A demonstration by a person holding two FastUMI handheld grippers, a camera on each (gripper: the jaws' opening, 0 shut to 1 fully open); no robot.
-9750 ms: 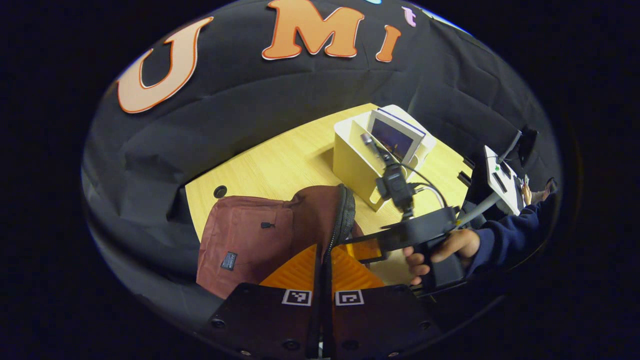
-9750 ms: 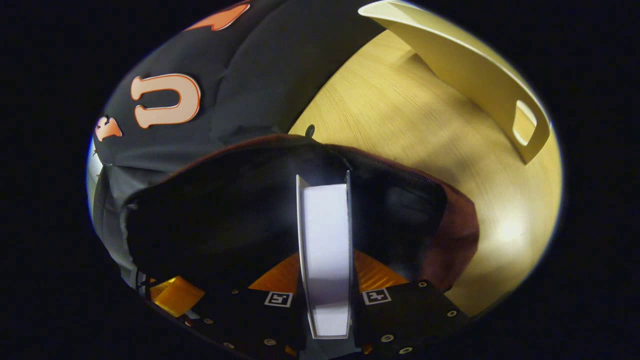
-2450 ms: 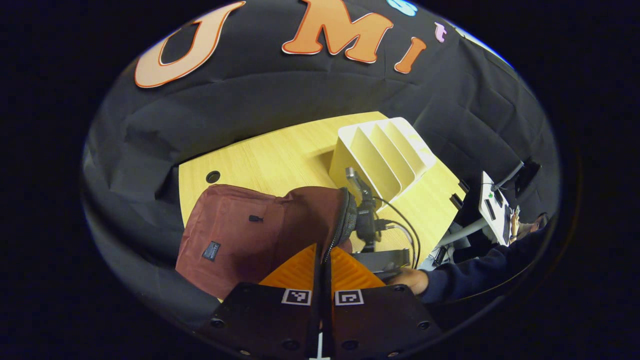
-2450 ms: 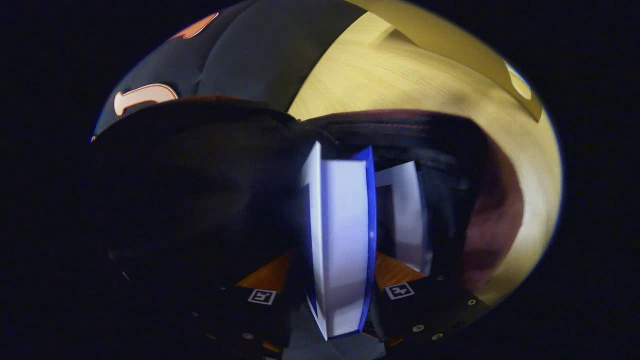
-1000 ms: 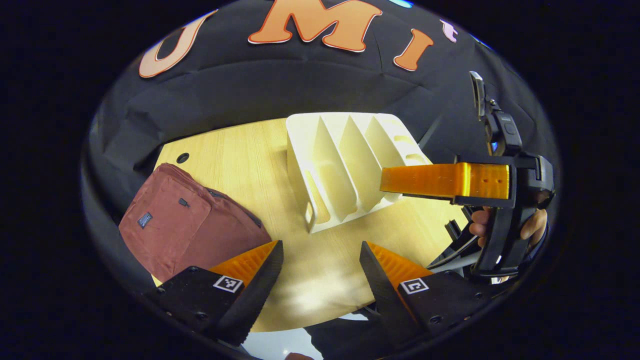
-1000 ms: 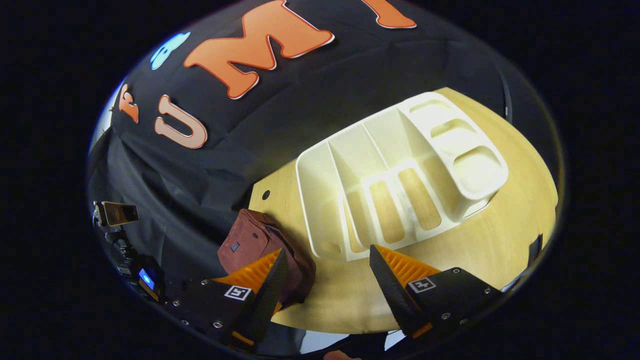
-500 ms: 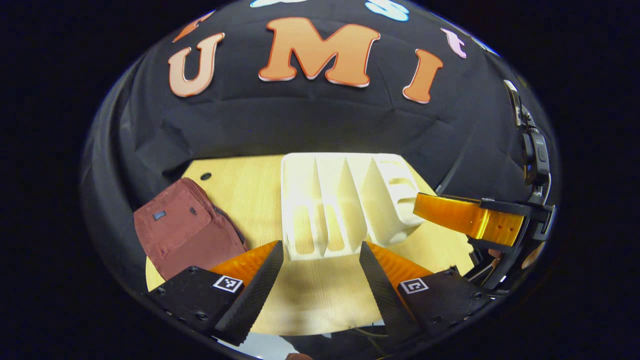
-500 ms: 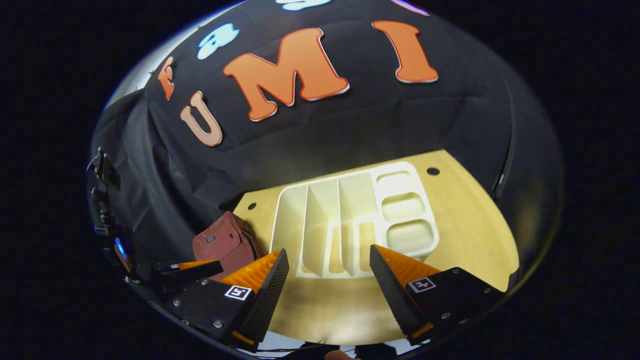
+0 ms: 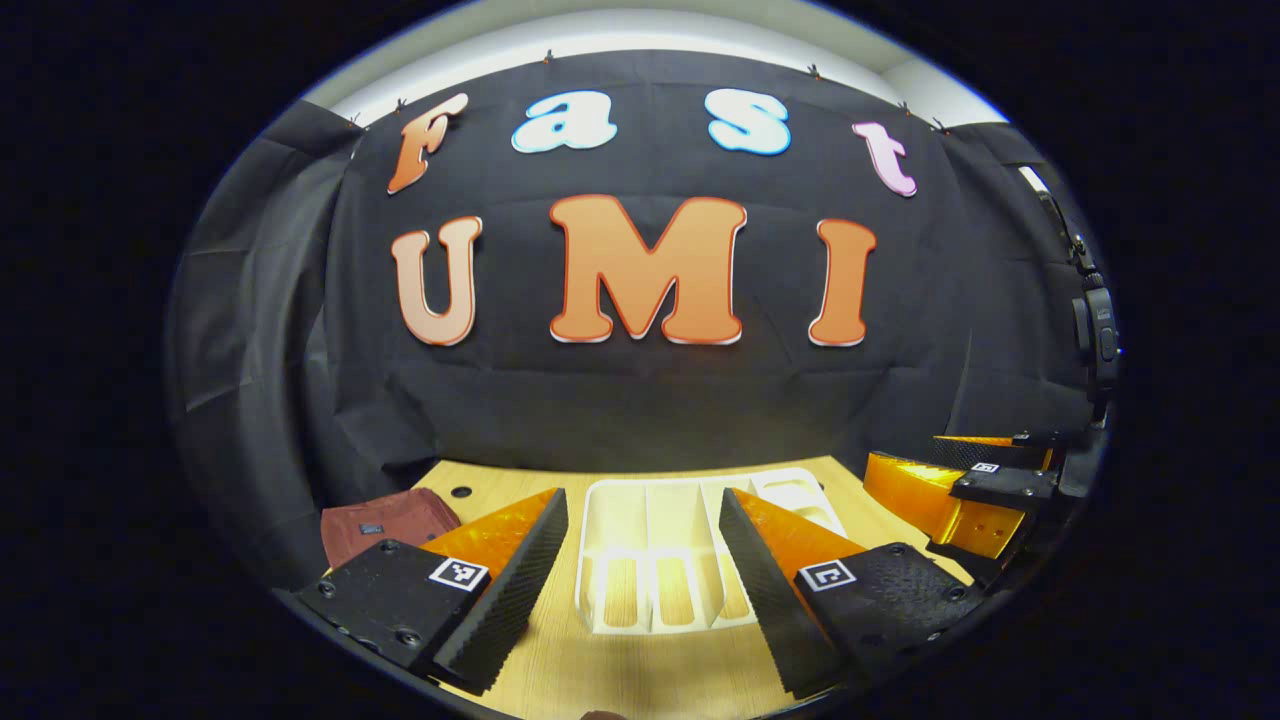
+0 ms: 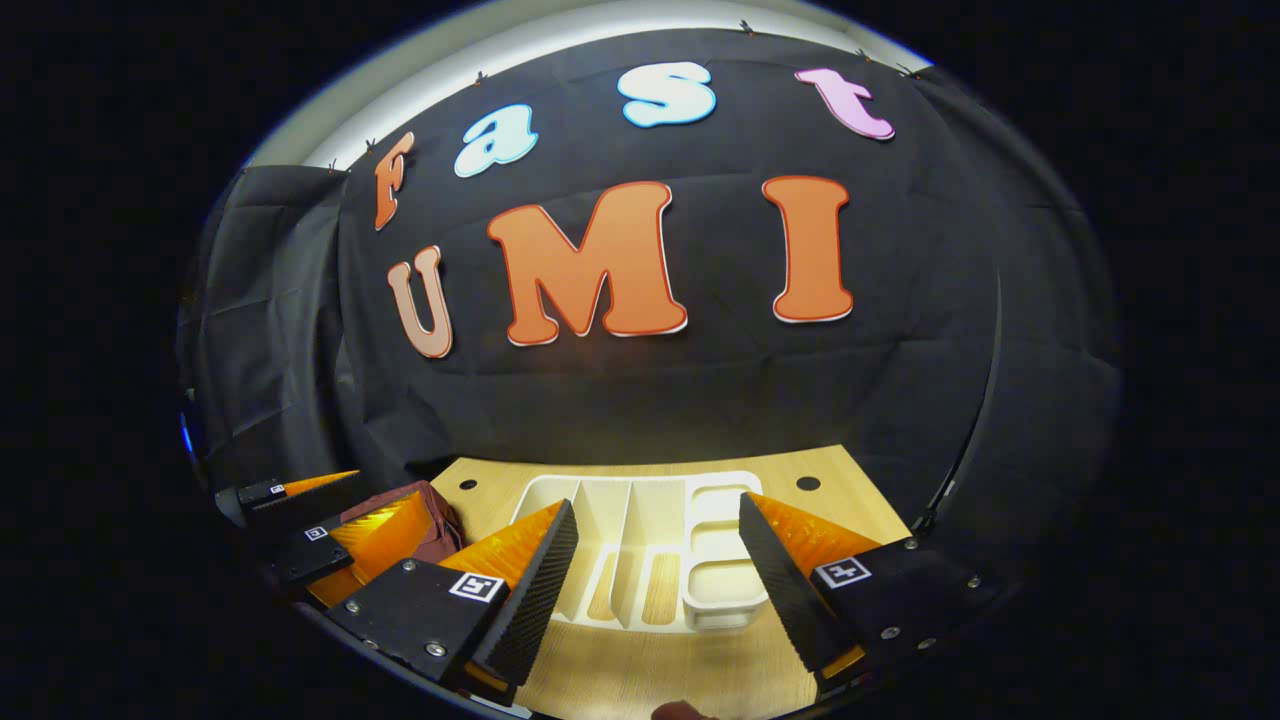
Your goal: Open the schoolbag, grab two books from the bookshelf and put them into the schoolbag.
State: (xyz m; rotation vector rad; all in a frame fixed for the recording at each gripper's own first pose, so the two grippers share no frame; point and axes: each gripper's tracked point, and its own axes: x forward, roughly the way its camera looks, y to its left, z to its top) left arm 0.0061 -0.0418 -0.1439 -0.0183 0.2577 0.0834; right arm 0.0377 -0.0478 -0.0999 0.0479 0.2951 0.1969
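Note:
The maroon schoolbag [image 9: 385, 525] sits at the table's left, beside the white bookshelf [image 9: 650, 560], whose upright slots stand empty. My left gripper [image 9: 640, 590] is open and held back from the shelf, holding nothing. My right gripper [image 10: 655, 590] is also open and empty, facing the bookshelf [image 10: 640, 550] from the near side. In the left gripper view the right gripper [image 9: 920, 465] hovers at the right edge. In the right gripper view the left gripper [image 10: 345, 510] hangs at the lower left, partly covering the schoolbag [image 10: 425, 505].
The wooden table [image 10: 830, 500] has small round cable holes near its back corners. Black cloth hangs right behind the table. Bare tabletop lies between my fingers and the shelf's front.
Both grippers let go, opened, drew back from the bag and tipped up level. The bag and shelf have sunk low in both views.

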